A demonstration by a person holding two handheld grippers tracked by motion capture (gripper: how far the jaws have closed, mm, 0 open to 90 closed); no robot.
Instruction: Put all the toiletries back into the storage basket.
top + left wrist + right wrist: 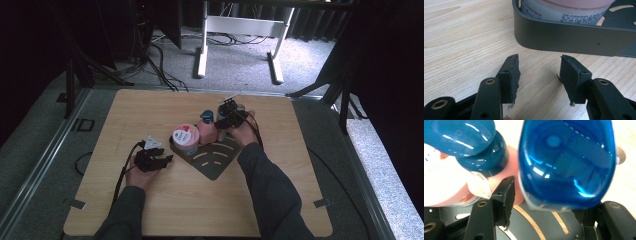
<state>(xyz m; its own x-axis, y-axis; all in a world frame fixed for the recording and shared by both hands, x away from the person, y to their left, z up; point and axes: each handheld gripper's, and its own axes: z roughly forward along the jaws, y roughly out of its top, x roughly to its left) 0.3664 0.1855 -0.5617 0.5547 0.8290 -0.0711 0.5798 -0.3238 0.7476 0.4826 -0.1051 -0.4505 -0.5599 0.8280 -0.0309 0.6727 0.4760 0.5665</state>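
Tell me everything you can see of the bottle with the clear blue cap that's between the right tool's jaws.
The bottle with the clear blue cap looks like glossy plastic: a translucent blue, rounded cap over a pale grey body. It stands upright at the far edge of the dark slotted tray, beside a pink bottle with a teal cap. The right tool straddles it from above; the left jaw stands clear of it, and contact on the other side is hidden.
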